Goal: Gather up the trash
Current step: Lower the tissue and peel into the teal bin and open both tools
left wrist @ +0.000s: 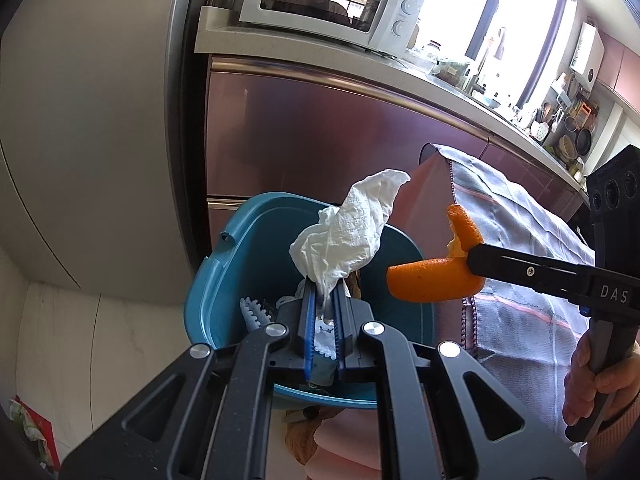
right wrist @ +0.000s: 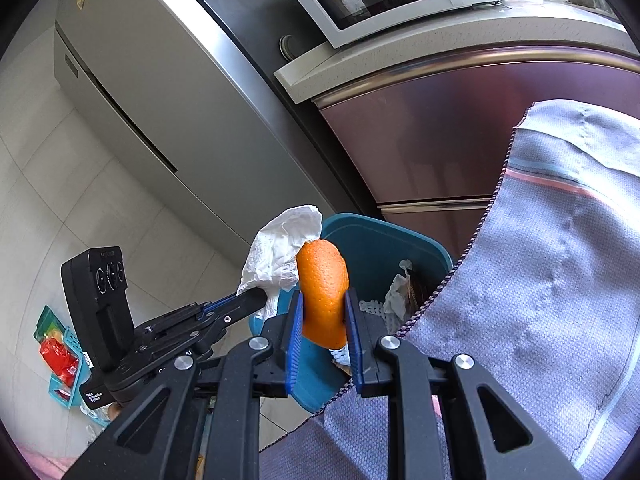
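A teal trash bin [left wrist: 248, 248] stands on the floor below both grippers and holds some scraps. My left gripper [left wrist: 326, 284] is shut on a crumpled white tissue [left wrist: 352, 224] that sticks up above the bin's opening. From the right, my right gripper [left wrist: 470, 258] reaches in, shut on a curled orange peel [left wrist: 432, 276] near the bin's right rim. In the right wrist view the orange peel [right wrist: 323, 292] sits pinched between the blue pads of the right gripper [right wrist: 324, 300] over the bin [right wrist: 376, 248]. The tissue [right wrist: 280, 256] and left gripper [right wrist: 262, 300] lie just left of it.
A grey cloth [right wrist: 540, 300] drapes over a table edge right beside the bin. Behind stand pink cabinet fronts [left wrist: 320, 128], a grey fridge [right wrist: 160, 92] and a white microwave [left wrist: 332, 0] on the counter. A small basket with red packets [right wrist: 60, 352] lies on the tiled floor.
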`<state>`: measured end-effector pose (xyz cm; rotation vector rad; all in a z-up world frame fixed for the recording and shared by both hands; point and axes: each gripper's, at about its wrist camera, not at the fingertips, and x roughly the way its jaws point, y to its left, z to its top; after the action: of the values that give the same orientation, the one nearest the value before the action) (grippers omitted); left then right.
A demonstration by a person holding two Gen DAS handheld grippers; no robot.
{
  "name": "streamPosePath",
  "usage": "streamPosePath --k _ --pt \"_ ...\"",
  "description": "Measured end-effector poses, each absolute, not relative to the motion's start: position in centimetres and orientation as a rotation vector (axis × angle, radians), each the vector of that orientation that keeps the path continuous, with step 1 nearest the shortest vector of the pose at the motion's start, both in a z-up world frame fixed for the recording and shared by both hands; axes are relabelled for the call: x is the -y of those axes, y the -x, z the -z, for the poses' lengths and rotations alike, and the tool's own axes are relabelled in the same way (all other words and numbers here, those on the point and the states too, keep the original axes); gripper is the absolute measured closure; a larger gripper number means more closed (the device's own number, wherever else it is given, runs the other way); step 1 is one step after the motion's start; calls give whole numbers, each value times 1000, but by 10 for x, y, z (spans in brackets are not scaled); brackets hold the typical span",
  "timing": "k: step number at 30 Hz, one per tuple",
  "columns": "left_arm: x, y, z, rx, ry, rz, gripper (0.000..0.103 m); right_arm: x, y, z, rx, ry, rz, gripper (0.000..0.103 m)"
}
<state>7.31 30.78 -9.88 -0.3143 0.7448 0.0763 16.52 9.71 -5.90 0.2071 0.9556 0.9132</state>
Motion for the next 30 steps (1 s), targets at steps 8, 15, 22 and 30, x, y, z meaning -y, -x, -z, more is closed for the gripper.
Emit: streamPosePath --k 8,15,22,30 --pt "-310 -78 107 -762 321 -82 94 -108 -173 65 -972 -194 -911 84" --pt "-307 -84 114 -781 322 -77 94 -121 -179 74 -994 -173 -903 83" --pt "-309 -90 122 -801 333 -77 94 -134 -184 80 -1006 -165 -897 82" --pt "-306 -97 134 -839 344 -72 89 -139 -184 83 -1002 -165 -904 82"
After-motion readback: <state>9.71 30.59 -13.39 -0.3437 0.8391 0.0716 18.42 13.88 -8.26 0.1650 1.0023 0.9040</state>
